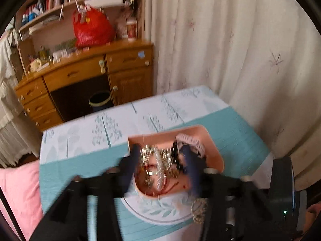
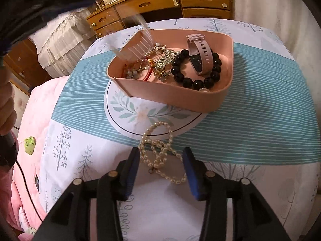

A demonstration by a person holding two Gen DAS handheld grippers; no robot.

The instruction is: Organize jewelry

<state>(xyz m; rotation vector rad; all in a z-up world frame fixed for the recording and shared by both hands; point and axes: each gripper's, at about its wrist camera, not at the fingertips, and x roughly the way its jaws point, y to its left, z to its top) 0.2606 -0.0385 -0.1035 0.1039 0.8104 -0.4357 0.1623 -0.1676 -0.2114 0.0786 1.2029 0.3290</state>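
Teal-striped tablecloth [image 2: 250, 108] is carrying a pink tray [image 2: 180, 98], right gripper [image 2: 161, 168] sitting unclenched around the pearl necklace [image 2: 158, 150] near it, left gripper [image 1: 160, 160] hanging released above it.

This is a lived-in bedroom in a home. A wooden desk [image 1: 84, 76] with drawers and a bookshelf hutch [image 1: 80, 2] crammed with books stands at eleven o'clock, a red bag [image 1: 91, 29] on its top. Pale flowered curtains [image 1: 230, 50] fill the two o'clock side. A tree-patterned cloth [image 2: 250, 110] covers the work surface, and pink bedding [image 1: 18, 190] lies at eight o'clock.
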